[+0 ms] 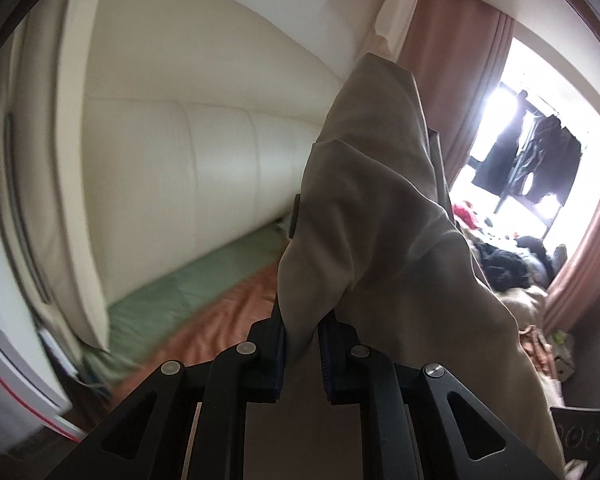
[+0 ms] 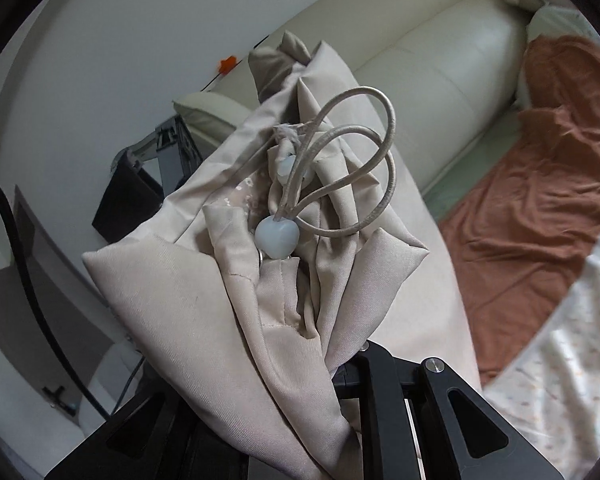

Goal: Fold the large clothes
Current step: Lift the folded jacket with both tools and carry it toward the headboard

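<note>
A large beige garment point(image 1: 380, 216) hangs in the air, pinched between the black fingers of my left gripper point(image 1: 302, 344), which is shut on a fold of it. From there the cloth rises and drapes down to the right. In the right wrist view a bunched part of the same beige garment point(image 2: 172, 292) covers my right gripper point(image 2: 328, 368), which is shut on it; its fingertips are hidden under the cloth. A beige elastic drawcord point(image 2: 356, 152) with a pale round stopper point(image 2: 277, 237) loops out of the bunch.
A cream padded headboard point(image 1: 204, 168) runs behind a bed with a green sheet point(image 1: 204, 276) and a rust-brown blanket point(image 2: 540, 208). A patterned white cloth point(image 2: 572, 360) lies at the right. Pink curtains point(image 1: 460, 80) frame a bright window, with piled clothes point(image 1: 504, 260) below it.
</note>
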The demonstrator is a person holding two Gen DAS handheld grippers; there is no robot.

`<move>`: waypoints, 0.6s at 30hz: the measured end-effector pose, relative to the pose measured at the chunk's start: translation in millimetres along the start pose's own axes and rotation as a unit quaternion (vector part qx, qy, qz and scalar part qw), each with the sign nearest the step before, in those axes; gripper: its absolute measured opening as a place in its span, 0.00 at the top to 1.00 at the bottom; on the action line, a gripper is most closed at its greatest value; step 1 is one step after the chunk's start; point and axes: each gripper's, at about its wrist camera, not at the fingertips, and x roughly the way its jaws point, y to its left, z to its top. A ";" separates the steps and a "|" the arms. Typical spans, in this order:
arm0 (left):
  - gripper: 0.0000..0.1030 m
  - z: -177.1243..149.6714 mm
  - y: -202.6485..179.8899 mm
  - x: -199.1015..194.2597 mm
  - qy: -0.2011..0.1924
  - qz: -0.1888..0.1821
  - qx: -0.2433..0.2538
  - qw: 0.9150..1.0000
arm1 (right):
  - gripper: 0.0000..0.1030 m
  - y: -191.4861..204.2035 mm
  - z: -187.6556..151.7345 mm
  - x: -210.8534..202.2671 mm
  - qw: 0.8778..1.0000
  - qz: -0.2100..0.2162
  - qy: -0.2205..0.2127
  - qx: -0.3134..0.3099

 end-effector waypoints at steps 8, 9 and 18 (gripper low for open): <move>0.87 0.5 22.0 12.4 -0.010 0.051 0.006 0.999 | 0.88 -25.9 -1.3 54.5 0.997 0.060 0.012 0.050; 0.87 -0.2 27.0 18.3 -0.007 0.055 0.003 0.998 | 0.88 -32.3 -0.5 59.9 0.996 0.066 0.014 0.058; 0.88 -14.1 54.5 99.7 0.036 0.081 -0.013 0.996 | 0.88 -109.4 3.2 108.9 0.992 0.052 0.025 0.114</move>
